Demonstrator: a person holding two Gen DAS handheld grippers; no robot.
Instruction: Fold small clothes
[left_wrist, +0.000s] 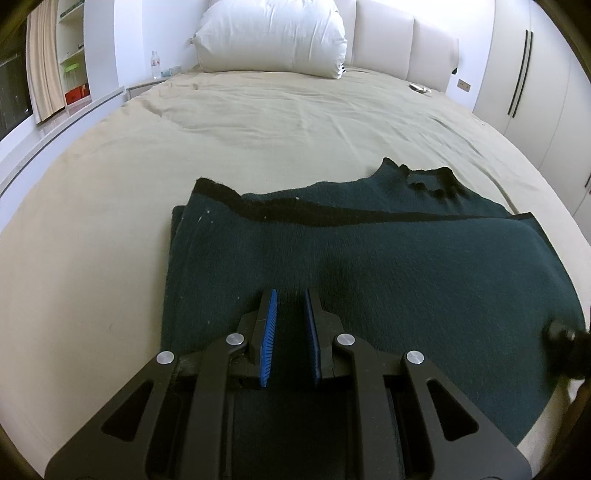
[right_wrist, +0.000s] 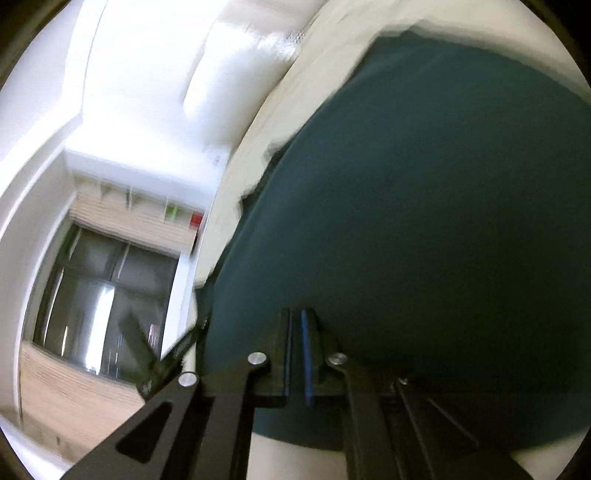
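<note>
A dark teal knit sweater (left_wrist: 388, 266) with black trim lies partly folded on the beige bed sheet (left_wrist: 258, 122), its collar at the far right. My left gripper (left_wrist: 290, 295) rests over its near edge, blue pads slightly apart, with cloth showing between them. In the blurred, tilted right wrist view the sweater (right_wrist: 424, 203) fills the right side, and my right gripper (right_wrist: 297, 314) has its pads almost together over the cloth. Whether either gripper pinches fabric is unclear. The right gripper's body (left_wrist: 565, 339) shows at the sweater's right edge in the left wrist view.
A white pillow (left_wrist: 271, 37) leans on the padded headboard (left_wrist: 402, 48). A water bottle (left_wrist: 156, 64) stands on the left bedside ledge. White wardrobe doors (left_wrist: 532, 74) line the right. A window (right_wrist: 103, 291) and shelves show beyond the bed edge.
</note>
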